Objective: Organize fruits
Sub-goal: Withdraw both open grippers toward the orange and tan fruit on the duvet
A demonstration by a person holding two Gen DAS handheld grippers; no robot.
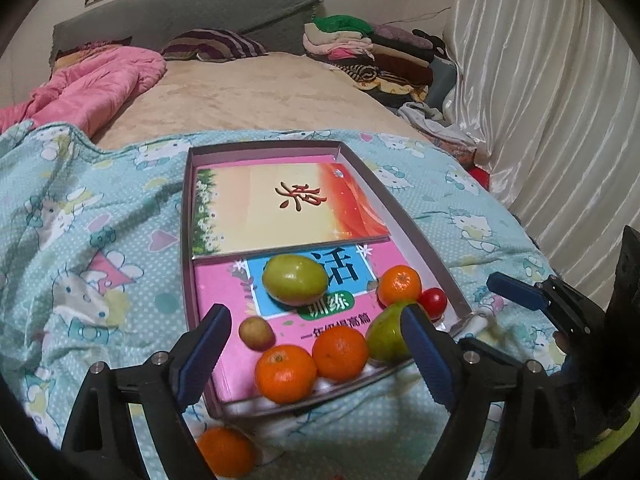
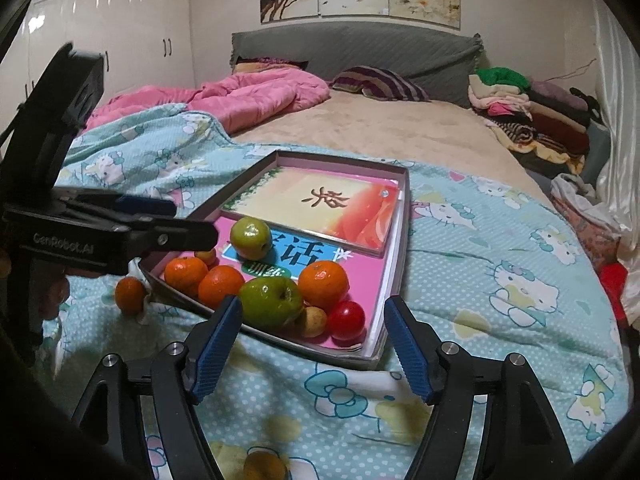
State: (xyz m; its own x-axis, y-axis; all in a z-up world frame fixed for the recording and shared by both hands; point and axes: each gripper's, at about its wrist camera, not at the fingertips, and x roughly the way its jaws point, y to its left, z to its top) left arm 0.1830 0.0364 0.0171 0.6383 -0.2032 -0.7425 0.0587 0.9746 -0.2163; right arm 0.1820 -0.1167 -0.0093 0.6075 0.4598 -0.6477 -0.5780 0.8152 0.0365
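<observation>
A shallow grey box (image 1: 416, 236) (image 2: 394, 280) lies on the bed with two books inside. On the pink book sit two green fruits (image 1: 295, 279) (image 2: 270, 302), three oranges (image 1: 339, 353) (image 2: 323, 284), a red tomato (image 1: 433, 301) (image 2: 346, 319) and small brown fruits (image 1: 256, 333) (image 2: 313, 321). One orange (image 1: 226, 451) (image 2: 130, 294) lies outside the box on the blanket. My left gripper (image 1: 316, 344) is open and empty over the box's near end. My right gripper (image 2: 314, 344) is open and empty at the box's near edge. A brownish fruit (image 2: 264, 466) lies on the blanket below it.
The box rests on a blue cartoon-print blanket (image 1: 80, 240) (image 2: 500, 300). A pink quilt (image 1: 100, 84), a striped pillow (image 2: 380, 84) and a pile of folded clothes (image 2: 532, 116) lie further back. A white curtain (image 1: 540, 100) hangs at the right.
</observation>
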